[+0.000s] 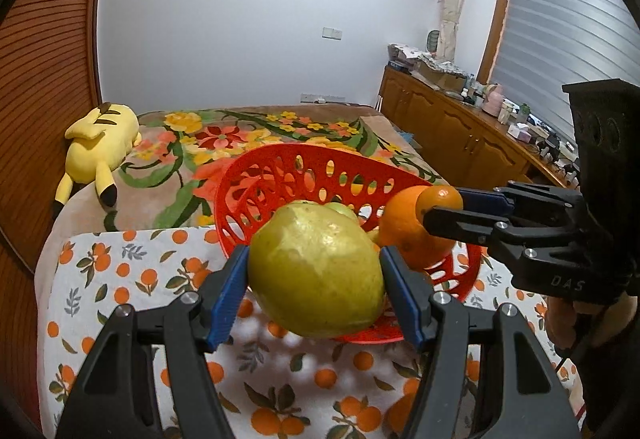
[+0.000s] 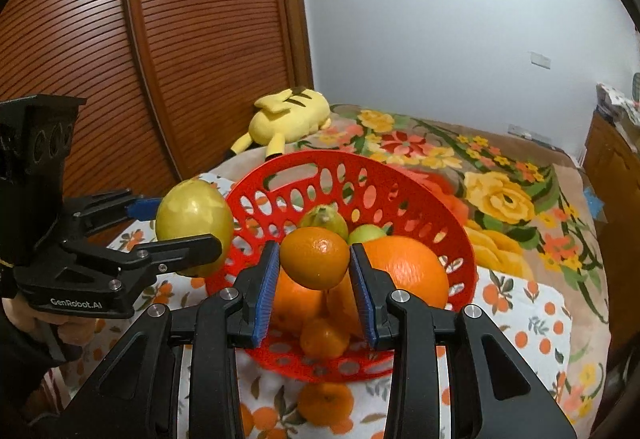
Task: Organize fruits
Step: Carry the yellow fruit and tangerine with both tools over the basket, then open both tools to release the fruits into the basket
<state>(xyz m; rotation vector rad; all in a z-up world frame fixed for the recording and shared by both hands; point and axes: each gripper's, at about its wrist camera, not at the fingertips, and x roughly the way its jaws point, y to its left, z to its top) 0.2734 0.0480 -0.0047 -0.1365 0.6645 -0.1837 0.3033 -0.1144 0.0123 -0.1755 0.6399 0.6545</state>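
- The left gripper [image 1: 316,271] has its blue-padded fingers [image 1: 226,291] closed around a large yellow-green pear-shaped fruit [image 1: 318,271], gripping it on both sides and holding it in the air just beside the near rim of the red perforated plastic basket [image 1: 280,167].
- From the other side, that same fruit [image 2: 192,223] hangs at the basket's left edge, outside the rim [image 2: 400,179].
- The right gripper [image 2: 315,267] has its fingers [image 2: 266,283] pressed against a small round orange tangerine [image 2: 315,257], lifted above the fruit already in the basket.
- Under it lie a big orange [image 2: 412,271], another orange fruit [image 2: 296,303], a smaller tangerine [image 2: 324,337] and two greenish fruits [image 2: 366,233] at the back.
- The basket stands on a white cloth printed with oranges [image 1: 104,279], spread over the foot of a bed with a floral blanket [image 1: 240,131].
- A yellow plush toy [image 1: 100,143] lies on the bed near the slatted wooden wardrobe door [image 2: 180,39].
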